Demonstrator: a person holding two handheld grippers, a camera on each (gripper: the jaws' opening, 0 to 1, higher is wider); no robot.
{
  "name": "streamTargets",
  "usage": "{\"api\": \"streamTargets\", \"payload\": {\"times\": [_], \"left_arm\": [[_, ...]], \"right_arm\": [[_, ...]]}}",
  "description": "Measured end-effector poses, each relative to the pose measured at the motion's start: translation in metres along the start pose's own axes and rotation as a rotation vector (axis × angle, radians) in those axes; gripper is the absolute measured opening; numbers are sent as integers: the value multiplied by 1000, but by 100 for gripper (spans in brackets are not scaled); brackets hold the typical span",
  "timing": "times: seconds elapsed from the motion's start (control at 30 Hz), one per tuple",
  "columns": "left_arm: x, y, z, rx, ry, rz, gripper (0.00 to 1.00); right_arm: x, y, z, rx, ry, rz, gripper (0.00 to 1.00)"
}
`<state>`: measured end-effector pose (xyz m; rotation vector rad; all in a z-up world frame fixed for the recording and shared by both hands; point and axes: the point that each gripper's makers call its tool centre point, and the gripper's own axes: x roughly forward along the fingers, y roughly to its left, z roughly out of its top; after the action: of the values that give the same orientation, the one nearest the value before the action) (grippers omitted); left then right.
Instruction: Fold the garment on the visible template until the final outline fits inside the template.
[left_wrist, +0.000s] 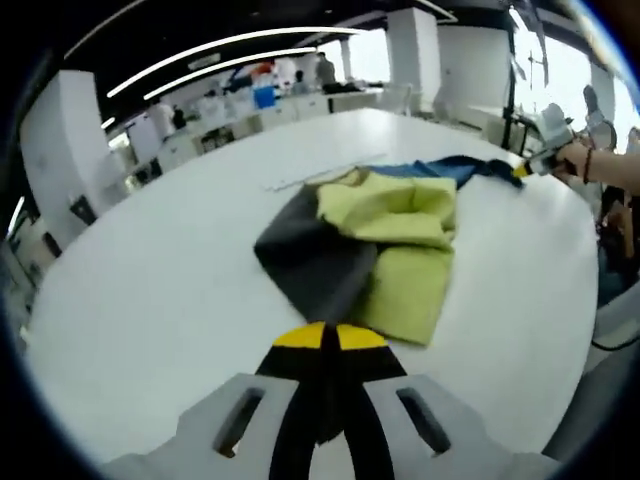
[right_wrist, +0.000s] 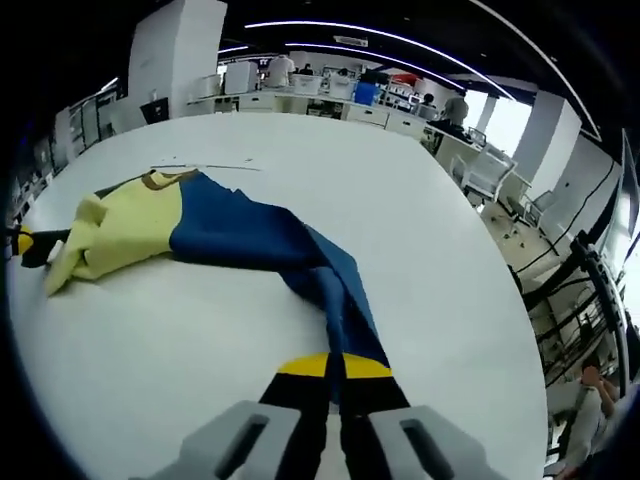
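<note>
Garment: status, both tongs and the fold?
Left tongs shut, empty, short of the garment. Right tongs shut on its blue end. Garment crumpled on the white table, unfolded. Nothing in the way.

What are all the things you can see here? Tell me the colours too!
Garment: one, yellow, grey and blue, crumpled in the middle of the table.
Table: one, white, under everything.
Strip: one, pale and thin, on the table beyond the garment.
Desks: several, white, far behind the table, people beside them.
Left gripper: one, black and yellow tips, jaws together, just short of the garment.
Right gripper: one, same colours, pinching the garment's blue end.
</note>
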<state>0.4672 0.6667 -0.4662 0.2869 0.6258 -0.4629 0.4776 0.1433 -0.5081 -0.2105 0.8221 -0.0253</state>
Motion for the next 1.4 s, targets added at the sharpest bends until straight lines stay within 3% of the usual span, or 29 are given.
{"api": "streamTargets", "payload": {"times": [0.3, 0.53, 0.83, 0.97, 1.03, 1.13, 1.23, 1.4], "left_arm": [[-13, 55, -5, -48, 0, 137, 0], [-6, 86, -21, -46, 34, 155, 0], [-2, 100, -33, -93, 68, 184, 0], [8, 116, -41, -62, 59, 180, 0], [12, 120, -46, -99, 71, 181, 0], [13, 135, -44, -93, 61, 184, 0], [16, 136, -41, -77, 70, 192, 0], [22, 149, -33, -72, 79, 200, 0]], "right_arm": [[-3, -35, 10, -22, 1, -73, 0], [4, -55, 18, -72, 21, -89, 0], [13, -67, 19, -76, 45, -100, 0], [17, -76, 19, -93, 57, -114, 0], [18, -81, 19, -95, 63, -123, 0], [21, -90, 19, -84, 67, -128, 0], [20, -93, 15, -83, 74, -127, 0], [15, -85, 6, -92, 93, -118, 0]]}}
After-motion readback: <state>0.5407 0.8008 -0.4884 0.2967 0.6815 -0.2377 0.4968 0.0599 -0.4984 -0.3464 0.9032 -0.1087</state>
